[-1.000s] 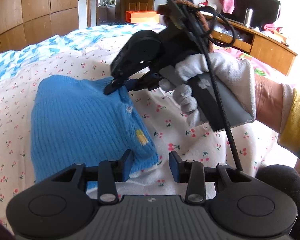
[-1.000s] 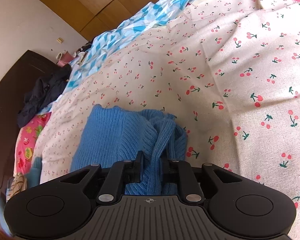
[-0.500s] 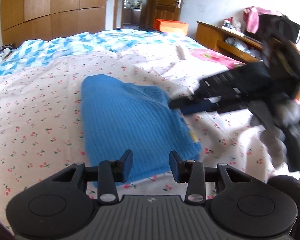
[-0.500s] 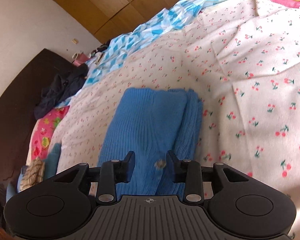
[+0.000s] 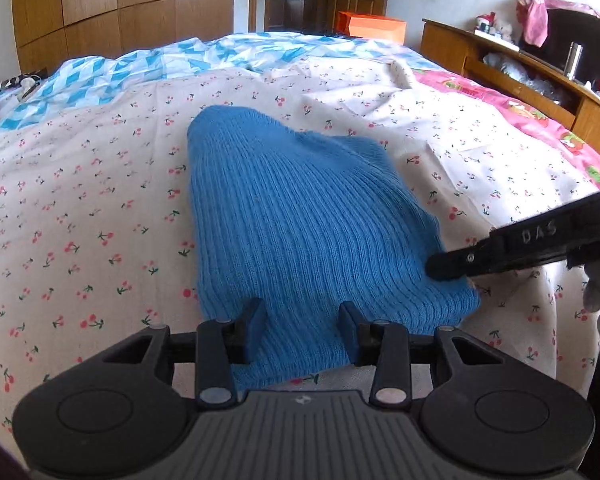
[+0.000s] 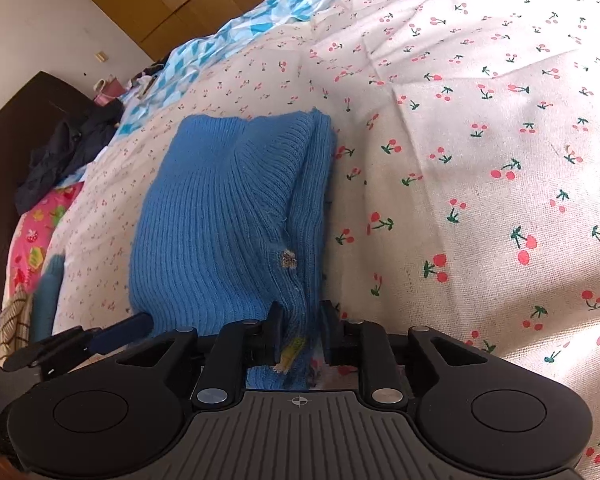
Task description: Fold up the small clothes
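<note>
Folded blue ribbed-knit sweater (image 5: 300, 224) on the cherry-print cotton bedsheet (image 5: 80, 208), near edge under both tools.

Left tool (image 5: 302, 326) spread wide, holding nothing, over the near hem. Right tool (image 6: 300, 332) part-open astride the stacked edge, not clamped. Risk: soft, springy knit may slump or unfold if a finger drags it. Thick, ridged, roughly rectangular bundle.

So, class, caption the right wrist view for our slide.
Right claw open around the near edge of a folded blue sweater on a cherry-print sheet.
</note>
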Action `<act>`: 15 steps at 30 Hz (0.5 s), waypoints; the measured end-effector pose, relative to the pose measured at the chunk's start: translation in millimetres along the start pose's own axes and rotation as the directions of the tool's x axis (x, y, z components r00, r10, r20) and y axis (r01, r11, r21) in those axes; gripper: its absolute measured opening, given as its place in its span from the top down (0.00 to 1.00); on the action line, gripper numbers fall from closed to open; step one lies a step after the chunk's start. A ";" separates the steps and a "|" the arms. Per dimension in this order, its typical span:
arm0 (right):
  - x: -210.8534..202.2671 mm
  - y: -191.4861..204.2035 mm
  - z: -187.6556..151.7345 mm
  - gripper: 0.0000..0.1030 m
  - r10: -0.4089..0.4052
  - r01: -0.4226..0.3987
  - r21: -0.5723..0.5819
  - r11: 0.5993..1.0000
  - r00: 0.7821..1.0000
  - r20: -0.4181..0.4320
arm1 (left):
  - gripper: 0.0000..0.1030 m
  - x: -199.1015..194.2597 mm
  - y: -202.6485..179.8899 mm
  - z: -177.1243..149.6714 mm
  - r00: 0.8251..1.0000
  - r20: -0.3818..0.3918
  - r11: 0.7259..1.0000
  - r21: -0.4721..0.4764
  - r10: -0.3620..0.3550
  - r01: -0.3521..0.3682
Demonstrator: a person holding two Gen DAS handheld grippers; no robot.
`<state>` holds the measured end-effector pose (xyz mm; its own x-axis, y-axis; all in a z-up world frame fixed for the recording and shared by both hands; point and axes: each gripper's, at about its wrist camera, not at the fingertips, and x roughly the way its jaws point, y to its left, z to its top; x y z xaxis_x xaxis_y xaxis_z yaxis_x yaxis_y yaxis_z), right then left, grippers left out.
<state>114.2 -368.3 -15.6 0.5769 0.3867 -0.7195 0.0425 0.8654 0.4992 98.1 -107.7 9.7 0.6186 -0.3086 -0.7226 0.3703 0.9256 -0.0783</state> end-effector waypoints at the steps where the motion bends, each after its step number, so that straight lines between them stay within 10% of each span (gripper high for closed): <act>1: -5.3 1.7 2.0 0.80 0.007 -0.007 0.001 1.000 1.000 0.012 | 0.57 -3.1 -0.2 0.5 1.000 0.006 1.000 0.001 -0.004 0.004; 15: 27.3 45.5 68.6 0.79 -0.007 0.018 -0.045 0.999 0.976 0.219 | 0.57 -6.6 12.8 28.2 0.997 0.076 0.999 -0.052 0.003 0.001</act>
<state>187.9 -340.1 20.6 0.7413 0.3010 -0.5998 0.0161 0.8856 0.4642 118.3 -99.9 32.8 0.6702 -0.3220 -0.6687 0.3344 0.9354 -0.1152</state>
